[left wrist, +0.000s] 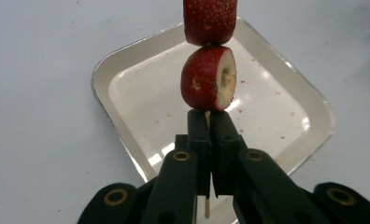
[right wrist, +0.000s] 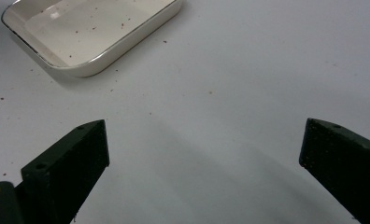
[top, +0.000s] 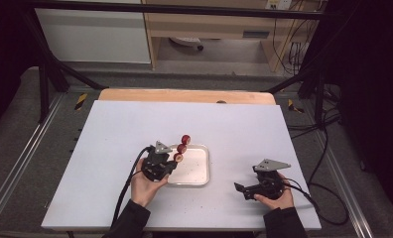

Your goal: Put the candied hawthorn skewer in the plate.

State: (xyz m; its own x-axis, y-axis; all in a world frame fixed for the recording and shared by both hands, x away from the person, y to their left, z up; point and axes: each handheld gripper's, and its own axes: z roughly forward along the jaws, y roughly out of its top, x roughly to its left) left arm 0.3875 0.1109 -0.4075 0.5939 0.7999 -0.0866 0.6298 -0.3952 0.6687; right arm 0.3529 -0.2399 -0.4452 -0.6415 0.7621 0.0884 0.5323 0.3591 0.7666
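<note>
**Left Gripper Clamped on Strawberry Skewer; Right Gripper Spread Wide**

The left gripper (top: 170,162) has its black jaws closed tight on a thin pale skewer (left wrist: 206,205). The skewer carries three red strawberry pieces (top: 181,148), rounded and seeded, running from the jaw tips toward 1 o'clock in the high view. In the left gripper view the nearest piece (left wrist: 208,78) sits just beyond the jaw tips and shows a pale cut face with a hollow core.

The skewer is held over the tray (top: 200,171), a glossy white rectangular dish with rounded corners and red specks on its floor.

The right gripper (top: 241,188), at the tray's 4 o'clock, has matte black jaws spread wide over the smooth white table (top: 120,129), holding nothing.
</note>
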